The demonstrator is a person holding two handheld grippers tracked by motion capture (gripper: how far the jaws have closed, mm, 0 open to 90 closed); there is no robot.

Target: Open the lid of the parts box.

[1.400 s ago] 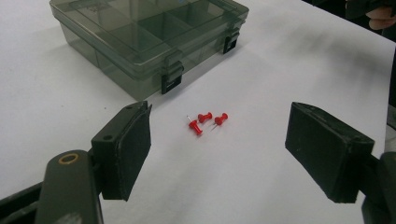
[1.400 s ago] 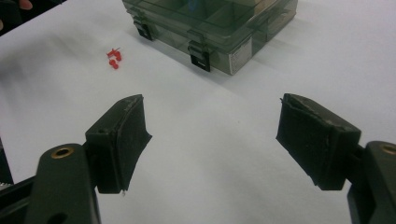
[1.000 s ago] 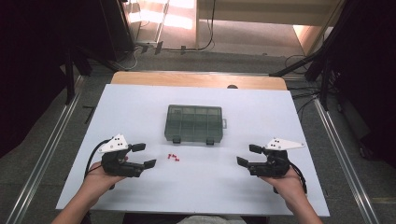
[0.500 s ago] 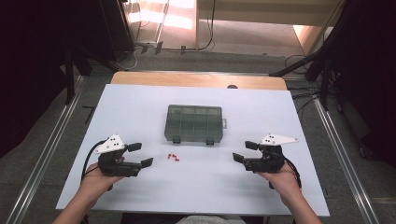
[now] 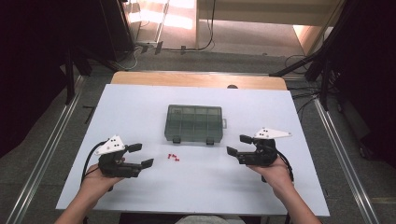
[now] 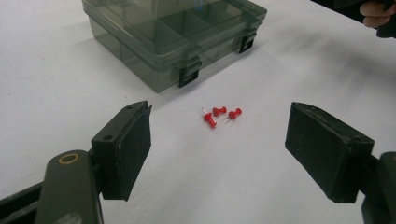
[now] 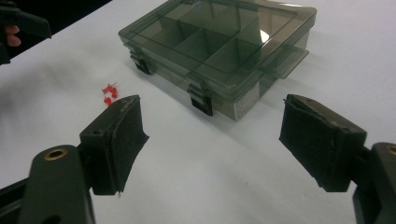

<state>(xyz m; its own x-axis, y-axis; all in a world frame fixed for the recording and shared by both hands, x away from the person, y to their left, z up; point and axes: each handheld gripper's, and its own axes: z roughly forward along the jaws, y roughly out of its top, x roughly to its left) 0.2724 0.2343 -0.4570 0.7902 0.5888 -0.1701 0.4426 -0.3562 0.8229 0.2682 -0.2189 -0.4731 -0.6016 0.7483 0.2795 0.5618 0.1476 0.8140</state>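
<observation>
Looking across the bench: from the left side to the right side.

Left edge of the bench (image 5: 93, 140): the white top ends close beside the left hand-held gripper, with grey floor and a metal rail past it.

Left hand-held gripper (image 5: 140, 155): it sits near the front left of the bench, held in a hand (image 5: 95, 182). Its two black jaws are wide apart and hold nothing. It points toward the middle.

Room by the left gripper: bare white top lies between it and the pins.

Red push pins (image 5: 173, 157): three small pins lie together on the bench, just in front of the box and well apart from both grippers. In the left gripper view (image 6: 219, 114) they lie between the two jaws, farther off. In the right gripper view (image 7: 109, 94) the left jaw cuts off part of them.

Clear box (image 5: 194, 123): a smoky grey box with small rooms inside sits in the middle of the bench. Its lid is down and two black clips are on the front. Through the lid I cannot tell what is in the rooms.

Right hand-held gripper (image 5: 238, 145): it sits near the front right, held in a hand (image 5: 275, 172). Its jaws are wide apart too, with nothing in them. It points toward the box.

Right edge of the bench: a strip of bare top lies past the right gripper before the edge.

Back of the bench: much open top lies behind the box, then a wooden strip (image 5: 196, 79).

Hard to see: both far sides of the room are dark.
</observation>
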